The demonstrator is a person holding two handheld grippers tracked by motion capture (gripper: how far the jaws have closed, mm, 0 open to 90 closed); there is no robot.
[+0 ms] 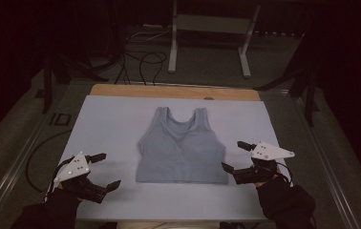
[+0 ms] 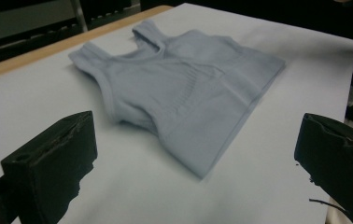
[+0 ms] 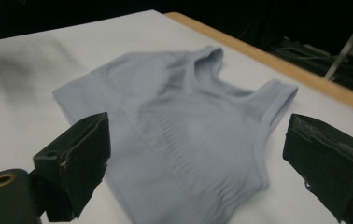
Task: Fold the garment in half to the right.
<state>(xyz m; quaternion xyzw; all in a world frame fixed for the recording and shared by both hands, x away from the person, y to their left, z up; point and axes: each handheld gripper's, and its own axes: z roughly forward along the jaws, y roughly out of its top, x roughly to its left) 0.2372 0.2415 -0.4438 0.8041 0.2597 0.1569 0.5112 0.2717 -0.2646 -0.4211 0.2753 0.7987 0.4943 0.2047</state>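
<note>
A pale blue-grey ribbed knit tank top (image 1: 181, 148) lies flat at the middle of the white-covered table (image 1: 107, 124), straps toward 12 o'clock and hem toward 6 o'clock. Beyond the white cover a strip of bare wooden tabletop edge (image 1: 121, 90) runs along the 12 o'clock side.

The left gripper (image 1: 106, 170) sits at about 8 o'clock from the top, well apart from it, its two black jaws spread wide with nothing between them; in the left gripper view the garment (image 2: 184, 88) lies ahead of the parted jaws, untouched.

The right gripper (image 1: 233, 155) is at about 4 o'clock, just beside the top's hem corner, jaws likewise wide apart and empty. In the right gripper view the top (image 3: 184, 135) spreads between and beyond the two jaws, whether they touch the cloth I cannot tell
</note>
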